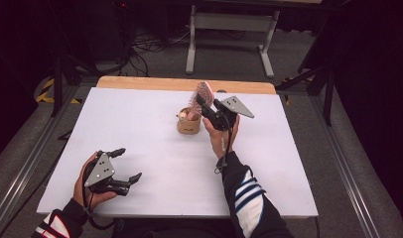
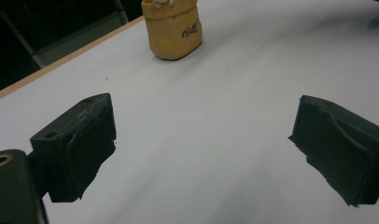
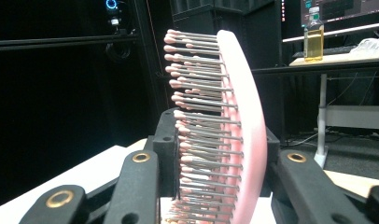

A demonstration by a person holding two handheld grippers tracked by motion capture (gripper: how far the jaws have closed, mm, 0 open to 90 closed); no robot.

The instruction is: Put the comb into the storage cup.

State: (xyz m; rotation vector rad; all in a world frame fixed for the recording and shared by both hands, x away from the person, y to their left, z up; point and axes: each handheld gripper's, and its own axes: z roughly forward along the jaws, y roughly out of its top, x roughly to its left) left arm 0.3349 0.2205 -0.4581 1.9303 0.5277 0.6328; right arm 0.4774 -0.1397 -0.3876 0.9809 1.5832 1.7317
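Above the tan holder (image 1: pixel 188 123), just to its right and raised off the white bench (image 1: pixel 155 163), we find the right claw (image 1: pixel 205 105) pinching a pink hairbrush (image 1: pixel 203 92). In the right gripper view its jaws press the brush head (image 3: pixel 225 130) from both flat sides, bristles facing one jaw and the pink back the other. The brush's long axis stands near upright, leaning slightly over the holder, with the lower end pointing down toward the holder's open mouth; we cannot tell whether that end already sits inside it. The holder stands upright near the bench's far edge and already carries some pale items.

Well apart from the holder, at the near left of the bench, the left claw (image 1: pixel 121 166) rests with jaws spread wide and nothing between them; its own view looks across bare bench toward the holder (image 2: pixel 173 30). We judge the right hand far nearer the holder, so any lowering or lifting falls to it, along the brush's upright axis.
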